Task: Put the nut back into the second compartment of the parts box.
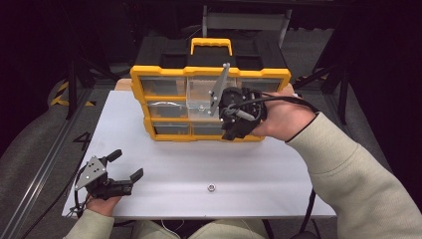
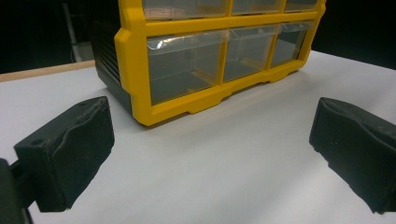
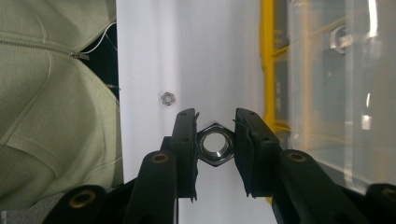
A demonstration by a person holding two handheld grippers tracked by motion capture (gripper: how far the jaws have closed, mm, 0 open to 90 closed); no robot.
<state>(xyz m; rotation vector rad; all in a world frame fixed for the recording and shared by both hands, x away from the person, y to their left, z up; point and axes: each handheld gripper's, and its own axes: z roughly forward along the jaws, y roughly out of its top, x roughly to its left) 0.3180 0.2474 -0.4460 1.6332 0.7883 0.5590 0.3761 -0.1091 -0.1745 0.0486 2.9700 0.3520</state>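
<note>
A large steel hex nut (image 3: 215, 147) is clamped between the pads of my right gripper (image 3: 215, 122), which is shut on it. In the high view this right gripper (image 1: 233, 133) hangs in the air just in front of the yellow drawer organizer (image 1: 164, 74), near a clear middle drawer (image 1: 201, 97) that sticks out. A smaller nut (image 1: 211, 187) lies on the white table near the front edge, and it appears in the right gripper view as the small nut (image 3: 167, 98). My left gripper (image 1: 127, 164) rests at the table's front left, open and with nothing between its jaws.
The organizer (image 2: 135, 70) stands at the back middle of the white table (image 1: 278, 174), with its clear drawers facing the person. A black case with a yellow handle (image 1: 211, 46) sits behind it. The person's pale sleeve (image 1: 358, 179) crosses the right side.
</note>
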